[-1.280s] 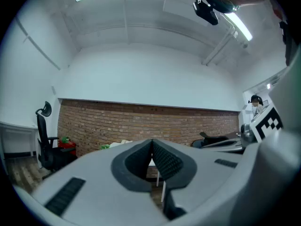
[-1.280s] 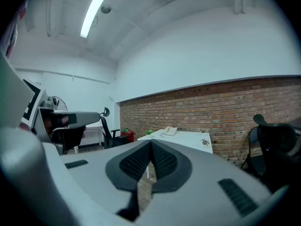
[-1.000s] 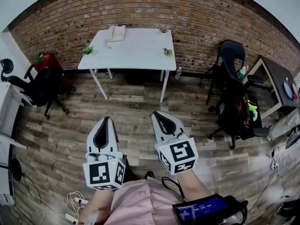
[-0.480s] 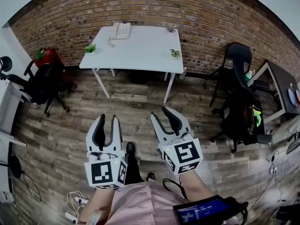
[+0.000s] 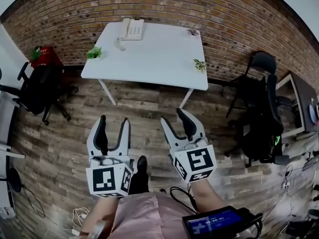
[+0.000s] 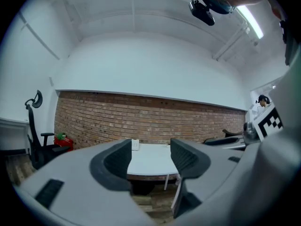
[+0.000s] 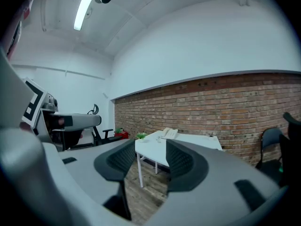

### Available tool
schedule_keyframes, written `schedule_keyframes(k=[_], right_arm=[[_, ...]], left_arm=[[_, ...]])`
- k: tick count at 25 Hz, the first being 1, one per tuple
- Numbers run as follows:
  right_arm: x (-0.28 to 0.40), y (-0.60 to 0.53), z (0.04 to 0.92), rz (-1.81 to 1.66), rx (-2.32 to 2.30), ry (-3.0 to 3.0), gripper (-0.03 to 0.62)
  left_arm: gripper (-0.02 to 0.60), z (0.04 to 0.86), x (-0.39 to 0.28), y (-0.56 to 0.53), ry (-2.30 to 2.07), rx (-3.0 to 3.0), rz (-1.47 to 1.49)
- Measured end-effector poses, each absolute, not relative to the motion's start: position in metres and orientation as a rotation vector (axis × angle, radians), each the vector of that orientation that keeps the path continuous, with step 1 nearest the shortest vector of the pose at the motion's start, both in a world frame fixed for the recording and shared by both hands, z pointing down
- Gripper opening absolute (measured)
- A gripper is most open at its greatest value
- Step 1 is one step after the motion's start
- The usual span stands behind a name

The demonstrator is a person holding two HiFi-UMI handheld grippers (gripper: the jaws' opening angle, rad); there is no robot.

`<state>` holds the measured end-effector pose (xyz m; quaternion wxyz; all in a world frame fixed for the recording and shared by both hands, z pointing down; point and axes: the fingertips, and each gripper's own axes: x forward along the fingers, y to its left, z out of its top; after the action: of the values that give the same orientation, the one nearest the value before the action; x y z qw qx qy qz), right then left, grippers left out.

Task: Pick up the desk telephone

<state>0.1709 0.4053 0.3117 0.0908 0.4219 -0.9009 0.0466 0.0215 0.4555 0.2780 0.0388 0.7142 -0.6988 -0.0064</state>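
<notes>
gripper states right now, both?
Left gripper: open, jaws just opened, nothing between them.
Right gripper: open, jaws just opened, nothing between them.

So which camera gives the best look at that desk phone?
The head view: it looks down on the whole desk telephone at the white table's far edge by the brick wall. The right gripper view shows it small and side-on; the left gripper view shows only a white sliver.

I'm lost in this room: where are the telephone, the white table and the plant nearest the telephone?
desk telephone (image 5: 133,30), head view, its keypad.
white table (image 5: 154,59), head view, bare top.
plant (image 5: 93,52), head view, its leaves.
</notes>
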Motion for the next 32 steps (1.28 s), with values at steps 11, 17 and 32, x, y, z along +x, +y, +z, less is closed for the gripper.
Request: schedule_keyframes(k=[11, 17, 32], right_arm=[[0.097, 0.297, 0.294, 0.127, 1.277, -2.689, 0.212], [0.075, 0.265, 0.296, 0.131, 1.307, -2.676, 0.212], [0.076, 0.211, 0.326, 0.210, 1.353, -2.610, 0.202]], left_arm=[[0.262, 0.256, -0.051, 0.348, -2.145, 2.234, -0.017], [0.261, 0.259, -0.075, 0.314, -2.120, 2.251, -0.002], [0.258, 0.301, -0.078, 0.255, -2.019, 2.243, 0.077]])
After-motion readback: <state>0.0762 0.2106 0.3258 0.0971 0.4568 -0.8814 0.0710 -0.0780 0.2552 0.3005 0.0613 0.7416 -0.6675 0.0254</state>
